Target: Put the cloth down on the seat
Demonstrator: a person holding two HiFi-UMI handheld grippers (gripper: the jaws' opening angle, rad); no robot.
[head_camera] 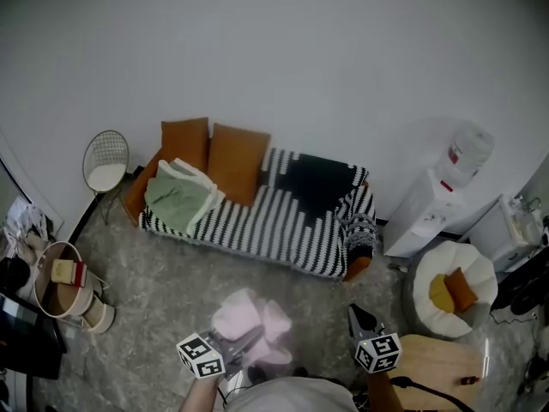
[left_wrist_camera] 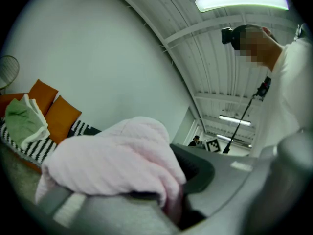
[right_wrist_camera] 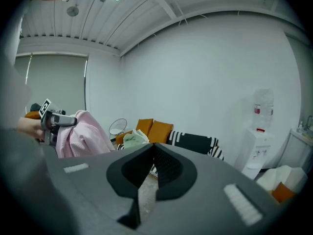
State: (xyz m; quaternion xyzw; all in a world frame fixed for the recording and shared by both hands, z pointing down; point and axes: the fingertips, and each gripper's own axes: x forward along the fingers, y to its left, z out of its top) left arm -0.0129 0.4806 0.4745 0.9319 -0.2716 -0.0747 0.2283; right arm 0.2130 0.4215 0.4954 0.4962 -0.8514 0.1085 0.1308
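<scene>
A pink cloth [head_camera: 253, 323] hangs bunched over my left gripper [head_camera: 244, 342], which is shut on it low in the head view. In the left gripper view the pink cloth [left_wrist_camera: 112, 160] drapes over the jaws of the left gripper [left_wrist_camera: 171, 180] and hides the pads. The seat is a sofa [head_camera: 292, 226] with a black-and-white striped cover, some way beyond both grippers. My right gripper [head_camera: 354, 312] is held beside the cloth, apart from it. In its own view the right gripper [right_wrist_camera: 152, 148] has its jaws together with nothing between them, and the pink cloth [right_wrist_camera: 83, 133] shows at the left.
Two orange cushions [head_camera: 233, 161] and a folded green-and-white cloth [head_camera: 176, 197] lie on the sofa's left end. A wire chair [head_camera: 105, 166] stands at the left, a round basket [head_camera: 60, 286] nearer. A water dispenser [head_camera: 437, 196], white pouf [head_camera: 450, 286] and wooden table [head_camera: 437, 363] are at the right.
</scene>
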